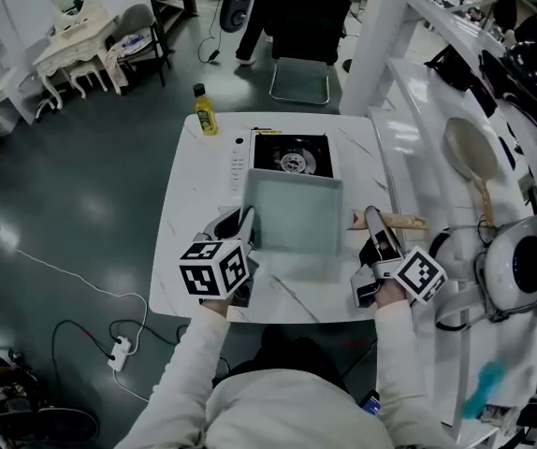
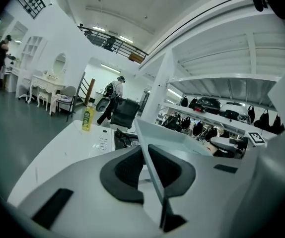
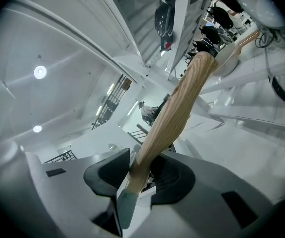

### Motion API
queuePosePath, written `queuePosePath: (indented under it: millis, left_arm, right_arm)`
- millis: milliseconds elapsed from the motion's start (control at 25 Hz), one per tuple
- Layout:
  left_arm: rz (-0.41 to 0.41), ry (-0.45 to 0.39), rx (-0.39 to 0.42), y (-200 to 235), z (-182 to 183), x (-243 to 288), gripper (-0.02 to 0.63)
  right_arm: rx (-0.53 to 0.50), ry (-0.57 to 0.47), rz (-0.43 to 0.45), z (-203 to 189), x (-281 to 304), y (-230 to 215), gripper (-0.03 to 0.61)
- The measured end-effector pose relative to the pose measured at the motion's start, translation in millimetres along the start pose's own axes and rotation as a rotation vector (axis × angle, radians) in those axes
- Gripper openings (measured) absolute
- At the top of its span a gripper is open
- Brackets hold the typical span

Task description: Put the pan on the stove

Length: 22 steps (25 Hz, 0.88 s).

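Observation:
A square pale grey-blue pan [image 1: 297,215] sits mid-table, its far edge over the front of the black-topped stove [image 1: 292,155]. Its wooden handle [image 1: 395,221] points right. My left gripper [image 1: 247,221] is shut on the pan's left rim; in the left gripper view the thin rim [image 2: 150,152] runs between the dark pads of my left gripper [image 2: 150,166]. My right gripper [image 1: 373,221] is shut on the handle; in the right gripper view the wooden handle [image 3: 175,108] rises from between the jaws of my right gripper [image 3: 138,175]. Whether the pan touches the table I cannot tell.
A yellow bottle [image 1: 205,110] stands at the table's [image 1: 198,213] far left corner, also in the left gripper view [image 2: 87,117]. A black chair [image 1: 304,26] stands beyond the table. White shelving with a wooden paddle [image 1: 470,152] and a round white appliance [image 1: 521,265] lines the right side.

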State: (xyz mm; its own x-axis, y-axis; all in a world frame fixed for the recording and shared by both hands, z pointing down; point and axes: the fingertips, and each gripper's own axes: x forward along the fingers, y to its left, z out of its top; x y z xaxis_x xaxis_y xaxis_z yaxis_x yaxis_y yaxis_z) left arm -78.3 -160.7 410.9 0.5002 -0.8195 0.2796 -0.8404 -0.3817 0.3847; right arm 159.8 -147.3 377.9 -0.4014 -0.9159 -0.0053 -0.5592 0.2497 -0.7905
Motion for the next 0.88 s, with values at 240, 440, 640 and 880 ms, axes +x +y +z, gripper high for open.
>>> queuePosePath:
  millis: [240, 440, 640, 880]
  left_arm:
    - [-0.002, 0.017, -0.002, 11, 9, 29, 0.044]
    - [0.019, 0.027, 0.001, 17, 12, 55, 0.046]
    - [0.025, 0.041, 0.005, 24, 17, 85, 0.046]
    - [0.054, 0.054, -0.003, 37, 23, 112, 0.046]
  right_arm:
    - [-0.017, 0.015, -0.059, 10, 23, -23, 0.149]
    - [-0.02, 0.034, -0.059, 19, 45, -36, 0.149]
    - [-0.013, 0.049, -0.043, 31, 73, -51, 0.15]
    - [-0.005, 0.083, -0.05, 38, 102, -68, 0.15]
